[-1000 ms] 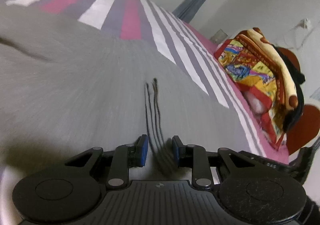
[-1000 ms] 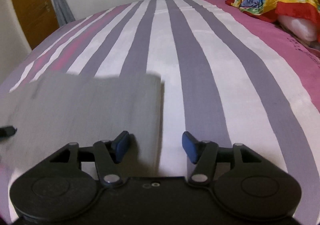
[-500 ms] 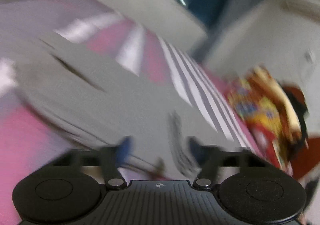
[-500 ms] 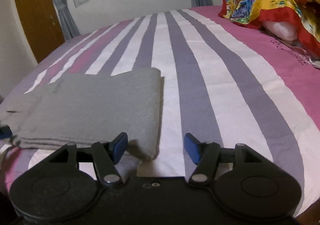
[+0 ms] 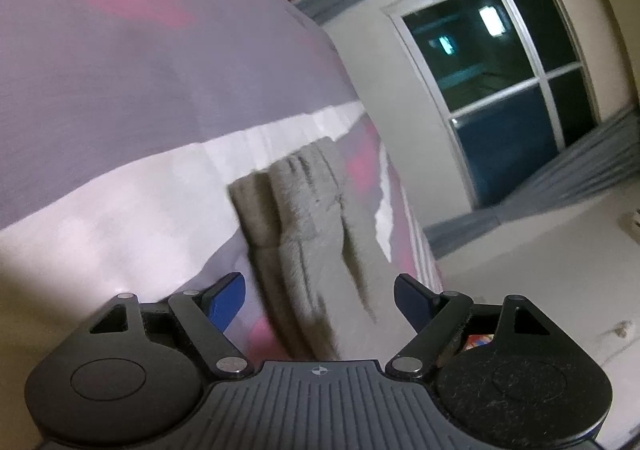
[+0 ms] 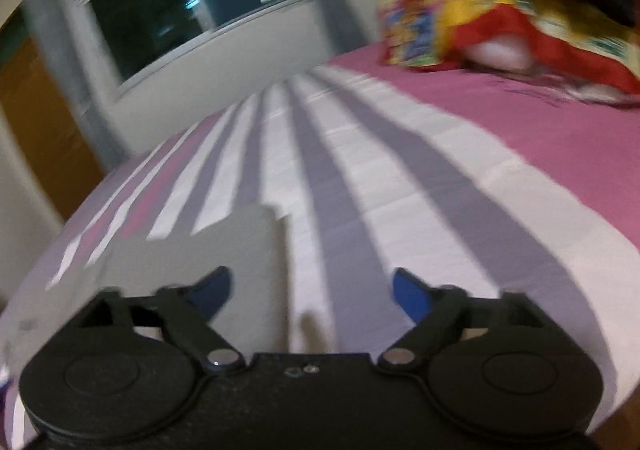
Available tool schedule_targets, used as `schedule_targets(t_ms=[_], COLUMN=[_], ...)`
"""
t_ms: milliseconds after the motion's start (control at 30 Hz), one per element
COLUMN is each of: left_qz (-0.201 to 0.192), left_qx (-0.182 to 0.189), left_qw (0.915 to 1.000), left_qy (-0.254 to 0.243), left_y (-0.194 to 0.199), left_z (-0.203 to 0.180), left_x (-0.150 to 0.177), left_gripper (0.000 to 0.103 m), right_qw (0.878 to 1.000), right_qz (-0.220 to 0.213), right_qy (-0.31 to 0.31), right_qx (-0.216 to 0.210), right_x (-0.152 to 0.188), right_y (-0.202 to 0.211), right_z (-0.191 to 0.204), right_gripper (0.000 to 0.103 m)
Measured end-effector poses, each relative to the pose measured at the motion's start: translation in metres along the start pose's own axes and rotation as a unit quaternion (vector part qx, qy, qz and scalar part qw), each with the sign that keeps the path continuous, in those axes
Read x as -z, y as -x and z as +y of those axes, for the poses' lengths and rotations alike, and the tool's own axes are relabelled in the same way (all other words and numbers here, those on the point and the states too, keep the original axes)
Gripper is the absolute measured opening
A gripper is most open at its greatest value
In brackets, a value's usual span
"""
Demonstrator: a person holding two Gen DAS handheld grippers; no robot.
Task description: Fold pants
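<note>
The grey pants (image 5: pixel 308 226) lie folded in a stack on the striped bed; in the left wrist view I see the stack's layered edge, tilted with the rolled camera. My left gripper (image 5: pixel 320 300) stands open just short of that edge, nothing pressed between its blue pads. In the right wrist view the folded pants (image 6: pixel 224 250) lie flat at lower left. My right gripper (image 6: pixel 312 290) hovers above their right edge with its jaws opening wide; its left fingertip (image 6: pixel 214 286) is over the cloth, the right one over the sheet, gripping nothing.
The bed sheet (image 6: pixel 400 177) has white, grey and pink stripes. A colourful pile of bedding (image 6: pixel 480 9) sits at the far right corner. A dark window (image 5: pixel 508 81) with grey curtains and a wooden door (image 6: pixel 36 137) stand beyond the bed.
The left gripper let go of the pants, opened, pulled back to the stack's edge and rolled. The right gripper drew back a little, tilted and opened wider.
</note>
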State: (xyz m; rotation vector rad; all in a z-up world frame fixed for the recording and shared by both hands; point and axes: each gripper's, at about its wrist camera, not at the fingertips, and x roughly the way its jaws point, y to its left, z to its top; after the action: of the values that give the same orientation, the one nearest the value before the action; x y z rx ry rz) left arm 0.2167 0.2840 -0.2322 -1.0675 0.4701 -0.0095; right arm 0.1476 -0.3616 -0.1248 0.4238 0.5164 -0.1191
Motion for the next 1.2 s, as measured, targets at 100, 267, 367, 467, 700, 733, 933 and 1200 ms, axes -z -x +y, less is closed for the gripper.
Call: schedule_targets(t_ms=[100,267,367,467,700,733,933,1200], left_qz=[0.006,0.004,-0.009,-0.01,-0.053,-0.034,-0.031,-0.047], left_qx=[0.021,0.057,0.079,0.066,0.046,0.018,0.001,0.019], left_qw=[0.9997,0.9983,0.9965,0.9978,0.9973,0.9992,0.9993,0.9958], left_qy=[0.011,0.002,0.024,0.01,-0.023,-0.012,-0.021,-0.076], left_y=[-0.021,-0.056,-0.073,-0.083,-0.06,-0.07,-0.081,-0.06], left_z=[0.003,0.011,0.024,0.022,0.015,0.029,0.015,-0.05], left_x=[-0.01,-0.021,-0.024,-0.023,-0.02,-0.017,-0.019,-0.028], left_gripper=[0.082,0.074,0.058,0.047,0.032,0.032,0.033,0.033], right_qw=[0.998,0.995,0.993,0.992,0.994,0.994,0.994,0.992], right_qz=[-0.016,-0.007,-0.015,-0.019,-0.012,-0.014,-0.003,-0.002], right_qy=[0.009,-0.063,-0.098,-0.103,-0.075,-0.072,-0.075,-0.076], right_qx=[0.062,0.081,0.069,0.067,0.078,0.08,0.078,0.102], right_x=[-0.005,-0.008,-0.007,-0.004,-0.003,-0.003,-0.004,-0.005], right_y=[-0.006,-0.015,-0.014,-0.012,-0.015,-0.015,-0.019,-0.019], right_z=[-0.006,-0.026,-0.034,-0.033,-0.024,-0.024,-0.026,-0.029], right_gripper=[0.103,0.103,0.103,0.103,0.103,0.103,0.103,0.103])
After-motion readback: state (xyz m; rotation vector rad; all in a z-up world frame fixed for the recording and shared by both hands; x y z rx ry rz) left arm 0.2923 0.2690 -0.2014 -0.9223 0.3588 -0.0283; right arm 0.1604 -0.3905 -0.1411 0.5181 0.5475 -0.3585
